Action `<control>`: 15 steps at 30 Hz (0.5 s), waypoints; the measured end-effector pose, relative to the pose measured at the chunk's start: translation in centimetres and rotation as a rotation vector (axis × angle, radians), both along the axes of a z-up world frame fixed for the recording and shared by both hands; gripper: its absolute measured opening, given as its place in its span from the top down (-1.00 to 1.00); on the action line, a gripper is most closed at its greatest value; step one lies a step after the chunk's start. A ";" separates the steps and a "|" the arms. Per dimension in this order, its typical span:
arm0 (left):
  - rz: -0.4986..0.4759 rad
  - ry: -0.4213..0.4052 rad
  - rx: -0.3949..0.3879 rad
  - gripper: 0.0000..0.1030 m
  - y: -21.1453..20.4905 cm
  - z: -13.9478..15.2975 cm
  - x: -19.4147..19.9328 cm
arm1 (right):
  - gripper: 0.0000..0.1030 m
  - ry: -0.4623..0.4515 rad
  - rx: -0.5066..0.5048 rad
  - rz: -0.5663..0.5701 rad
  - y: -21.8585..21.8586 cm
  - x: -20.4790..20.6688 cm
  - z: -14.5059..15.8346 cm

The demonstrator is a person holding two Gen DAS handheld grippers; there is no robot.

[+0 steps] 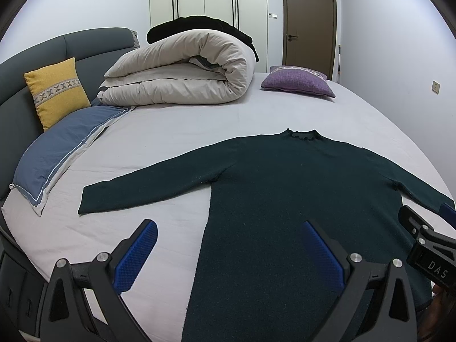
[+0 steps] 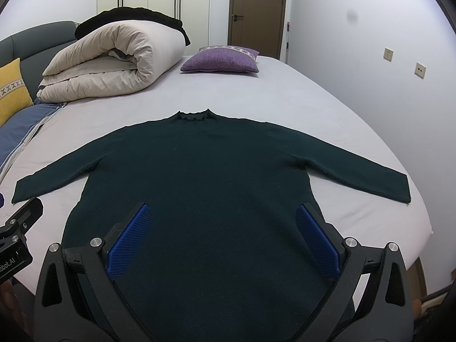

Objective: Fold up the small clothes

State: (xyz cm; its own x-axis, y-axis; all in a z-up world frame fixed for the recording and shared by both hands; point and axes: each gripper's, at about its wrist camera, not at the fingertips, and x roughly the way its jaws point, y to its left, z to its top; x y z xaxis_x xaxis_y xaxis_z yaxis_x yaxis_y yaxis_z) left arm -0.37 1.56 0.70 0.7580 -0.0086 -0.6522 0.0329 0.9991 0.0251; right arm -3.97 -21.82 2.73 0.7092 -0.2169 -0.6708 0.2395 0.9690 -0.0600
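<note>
Open left tongs, sweater hem cut off below

Bare sheet around sweater; duvet well beyond.

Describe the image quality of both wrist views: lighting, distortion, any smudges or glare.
Left wrist view: even, soft room light, strong fisheye bending of the bed edge, dark vignette corners; the sweater is so dark its knit barely shows. Right wrist view: same curvature, a grey smudge over the wall, focus sharp, no glare; both claws, left claw and right claw, are crisp.
</note>
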 end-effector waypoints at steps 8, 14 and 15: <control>0.000 0.000 0.001 -1.00 0.1 0.1 0.0 | -0.99 -0.001 0.001 -0.001 0.3 -0.1 -0.2; 0.000 0.000 0.001 -1.00 0.2 0.2 -0.1 | -0.99 -0.001 0.001 0.000 0.1 -0.1 -0.3; 0.000 0.000 0.001 -1.00 0.2 0.2 -0.1 | -0.99 0.000 0.002 0.000 0.1 -0.1 -0.3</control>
State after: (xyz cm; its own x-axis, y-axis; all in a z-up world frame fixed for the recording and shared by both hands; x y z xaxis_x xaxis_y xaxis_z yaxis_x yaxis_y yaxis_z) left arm -0.47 1.80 0.88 0.7577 -0.0083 -0.6526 0.0331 0.9991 0.0257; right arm -4.09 -21.73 2.47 0.7095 -0.2156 -0.6709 0.2395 0.9692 -0.0582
